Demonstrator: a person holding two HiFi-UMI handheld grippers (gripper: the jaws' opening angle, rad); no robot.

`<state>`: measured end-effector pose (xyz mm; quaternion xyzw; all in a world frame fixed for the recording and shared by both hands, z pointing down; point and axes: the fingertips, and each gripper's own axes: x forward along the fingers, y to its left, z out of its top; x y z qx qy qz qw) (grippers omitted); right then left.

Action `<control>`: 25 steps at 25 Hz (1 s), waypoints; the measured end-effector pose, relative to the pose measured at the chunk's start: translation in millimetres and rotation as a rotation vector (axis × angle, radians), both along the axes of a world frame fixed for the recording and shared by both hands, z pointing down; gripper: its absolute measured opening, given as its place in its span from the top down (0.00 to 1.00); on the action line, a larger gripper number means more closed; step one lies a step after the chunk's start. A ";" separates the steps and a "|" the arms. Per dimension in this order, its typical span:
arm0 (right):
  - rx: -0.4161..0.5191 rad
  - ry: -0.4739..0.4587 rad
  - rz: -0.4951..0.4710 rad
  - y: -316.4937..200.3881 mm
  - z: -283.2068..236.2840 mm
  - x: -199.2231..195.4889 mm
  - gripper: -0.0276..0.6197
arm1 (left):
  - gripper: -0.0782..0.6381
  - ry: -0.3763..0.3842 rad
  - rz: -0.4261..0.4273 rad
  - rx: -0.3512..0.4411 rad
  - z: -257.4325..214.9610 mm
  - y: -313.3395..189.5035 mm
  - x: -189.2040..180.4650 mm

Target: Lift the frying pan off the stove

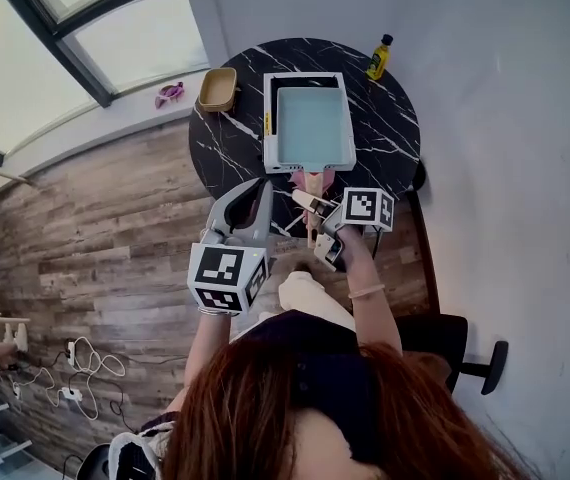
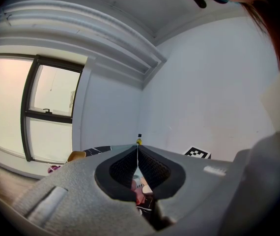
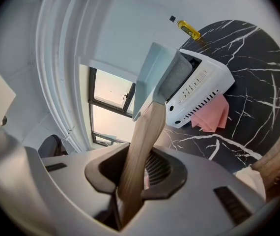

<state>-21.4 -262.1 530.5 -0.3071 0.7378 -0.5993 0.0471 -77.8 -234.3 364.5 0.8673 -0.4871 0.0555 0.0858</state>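
Your right gripper point(image 1: 310, 208) is clamped on the wooden handle point(image 3: 142, 141) of the frying pan point(image 1: 315, 126), with the jaws narrowed onto the wood about midway along it. Your left gripper point(image 1: 262, 186) hangs just beside it with its jaws pressed together on nothing.

The square, pale blue pan sits over the white stove point(image 1: 270, 118) in the middle of the round black marble table point(image 1: 385, 138). I cannot tell whether its base is touching the stove top.

Expect a stiff, moderately heavy load that hangs well out ahead of your grip, so the pan will want to dip at its far end. The handle is smooth and tapered, and it could twist or slide between the pads. A hold closer to the pan body would likely steady it. Lift level and straight up.

The pan looks empty, so nothing should spill. A tan dish point(image 1: 217, 89) at the table's edge also looks empty. A yellow bottle point(image 1: 379, 57) with a dark cap stands near the far rim, well apart from the stove. A pink cloth point(image 3: 211, 117) lies tucked beside the stove's base.
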 end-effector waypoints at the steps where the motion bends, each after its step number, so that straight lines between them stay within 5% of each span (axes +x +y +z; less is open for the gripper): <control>1: 0.001 0.000 -0.002 5.3 -1.6 -0.3 0.82 | 0.87 0.002 0.001 0.002 -0.9 4.1 -0.3; 13: 0.040 -0.007 -0.010 72.6 -23.1 -7.5 0.81 | 0.87 0.010 0.020 0.026 -9.7 64.0 -1.5; 25: 0.066 -0.003 0.002 87.4 -36.7 -10.4 0.81 | 0.87 0.006 0.016 0.026 -1.0 75.0 -10.1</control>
